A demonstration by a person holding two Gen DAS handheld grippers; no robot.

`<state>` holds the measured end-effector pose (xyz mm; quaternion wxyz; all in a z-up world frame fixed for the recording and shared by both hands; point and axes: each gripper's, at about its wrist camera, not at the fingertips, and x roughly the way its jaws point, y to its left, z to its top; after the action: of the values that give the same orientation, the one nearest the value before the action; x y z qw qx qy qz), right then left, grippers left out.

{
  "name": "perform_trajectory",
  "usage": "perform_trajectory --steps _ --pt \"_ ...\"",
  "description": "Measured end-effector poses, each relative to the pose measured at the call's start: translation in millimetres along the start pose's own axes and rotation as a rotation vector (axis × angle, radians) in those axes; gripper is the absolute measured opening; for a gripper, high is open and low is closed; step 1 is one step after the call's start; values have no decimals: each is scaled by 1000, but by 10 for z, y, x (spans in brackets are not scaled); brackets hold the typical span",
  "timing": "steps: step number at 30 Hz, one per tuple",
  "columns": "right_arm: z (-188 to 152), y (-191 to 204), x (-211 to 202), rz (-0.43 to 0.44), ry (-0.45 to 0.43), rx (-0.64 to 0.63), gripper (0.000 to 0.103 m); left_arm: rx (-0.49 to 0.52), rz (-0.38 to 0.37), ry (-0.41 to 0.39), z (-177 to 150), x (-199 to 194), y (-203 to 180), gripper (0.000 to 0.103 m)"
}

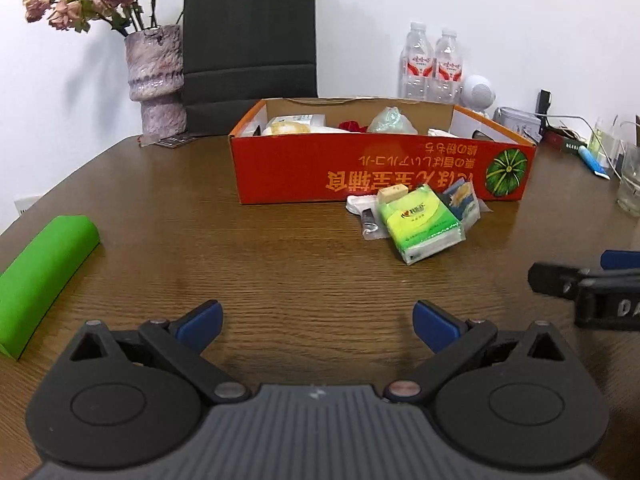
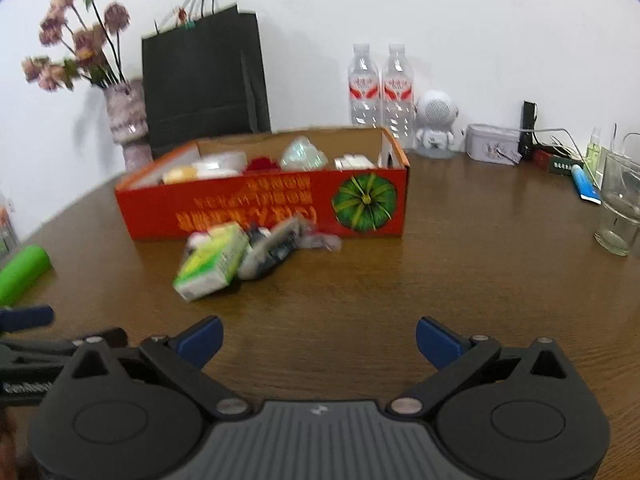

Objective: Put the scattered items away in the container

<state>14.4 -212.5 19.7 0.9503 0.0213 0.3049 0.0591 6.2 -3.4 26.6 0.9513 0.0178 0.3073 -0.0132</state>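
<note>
An open red cardboard box (image 1: pixel 312 168) (image 2: pixel 160 216) stands on the brown wooden table and holds several small packets. In front of its near wall lies a loose heap: a green tissue pack (image 1: pixel 420 224) (image 2: pixel 212 262), a small beige block (image 1: pixel 393 193), a white wrapper (image 1: pixel 362 202) and a clear packet with a blue card (image 1: pixel 464 200) (image 2: pixel 276 248). My left gripper (image 1: pixel 318 326) hangs open over bare table, short of the heap, nothing between its blue pads. My right gripper (image 2: pixel 319 340) is open too, empty, with the heap ahead to its left.
A green foam roll (image 1: pixel 44 276) (image 2: pixel 22 270) lies at the table's left edge. Behind the box stand a vase of dried flowers (image 1: pixel 156 80), a black paper bag (image 1: pixel 248 48), two water bottles (image 1: pixel 432 64), a white robot figure (image 2: pixel 436 124), a tin (image 2: pixel 494 144) and a glass (image 2: pixel 618 208).
</note>
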Motion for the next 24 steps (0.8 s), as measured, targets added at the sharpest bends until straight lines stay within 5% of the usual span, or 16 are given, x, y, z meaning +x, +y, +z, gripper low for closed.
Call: perform_trajectory --steps 6,24 --pt "-115 68 106 -64 66 -44 103 29 2 69 -41 115 -92 103" --pt "-121 84 126 -49 88 -37 103 5 -20 85 -36 138 -75 103"
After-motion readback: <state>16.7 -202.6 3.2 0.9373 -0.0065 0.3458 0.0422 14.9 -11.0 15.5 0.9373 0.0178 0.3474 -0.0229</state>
